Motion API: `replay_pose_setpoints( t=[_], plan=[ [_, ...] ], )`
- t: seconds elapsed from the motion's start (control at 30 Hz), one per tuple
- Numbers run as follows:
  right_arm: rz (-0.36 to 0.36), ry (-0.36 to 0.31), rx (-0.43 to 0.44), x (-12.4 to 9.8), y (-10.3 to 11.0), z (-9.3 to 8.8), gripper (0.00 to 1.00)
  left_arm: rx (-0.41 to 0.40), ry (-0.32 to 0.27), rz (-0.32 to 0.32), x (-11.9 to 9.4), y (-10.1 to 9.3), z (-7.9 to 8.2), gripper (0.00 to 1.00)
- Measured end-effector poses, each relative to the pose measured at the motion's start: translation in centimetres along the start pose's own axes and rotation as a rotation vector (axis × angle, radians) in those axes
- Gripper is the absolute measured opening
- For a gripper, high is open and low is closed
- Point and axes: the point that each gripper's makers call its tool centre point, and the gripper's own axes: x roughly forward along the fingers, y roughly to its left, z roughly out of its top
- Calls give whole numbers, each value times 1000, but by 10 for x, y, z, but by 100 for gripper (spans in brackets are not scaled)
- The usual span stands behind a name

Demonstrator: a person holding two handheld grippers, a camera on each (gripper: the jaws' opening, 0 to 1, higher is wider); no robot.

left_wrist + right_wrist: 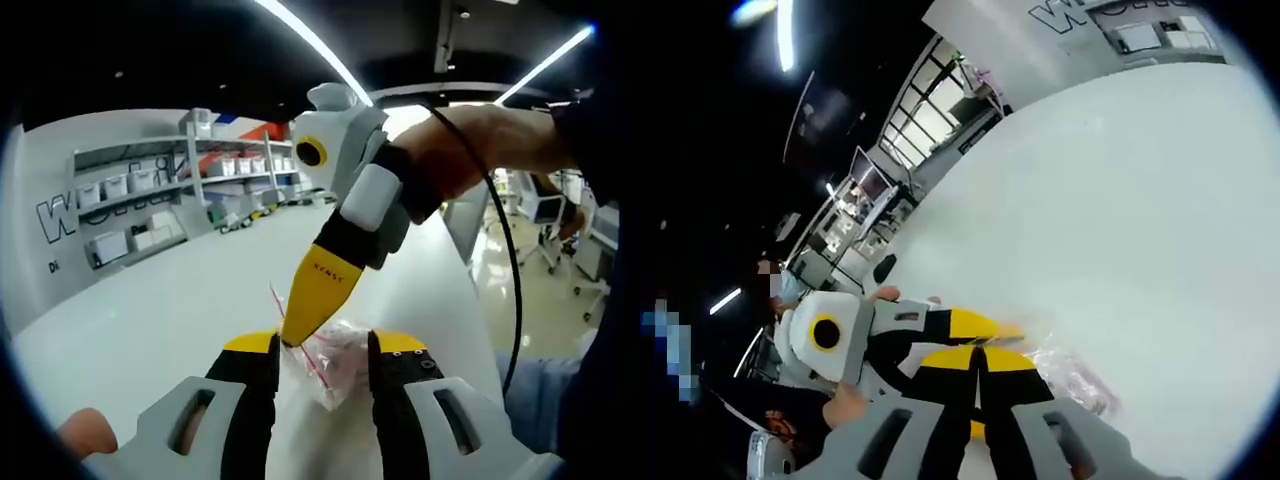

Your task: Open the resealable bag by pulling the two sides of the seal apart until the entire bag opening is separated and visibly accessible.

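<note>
In the left gripper view, the left gripper (322,360) is standing with its jaws spread apart, the clear resealable bag (335,362) sitting between them without a visible grip. The right gripper (318,300) is reaching in from above, its yellow jaws pressed together and pinching the bag's upper edge. In the right gripper view, the right gripper (978,370) is showing clenched jaws, with the bag (1072,378) just beside them over the white bench (1120,200). Shelving with bins (150,195) is lining the far wall.
</note>
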Motion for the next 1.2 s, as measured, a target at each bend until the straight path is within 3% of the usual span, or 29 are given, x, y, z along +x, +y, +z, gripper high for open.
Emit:
replay_pose_setpoints(
  t=[1.2],
  plan=[
    [34,-5,18,-6,9,8,0,-42,-1,-5,-1,4,-4,35]
  ],
)
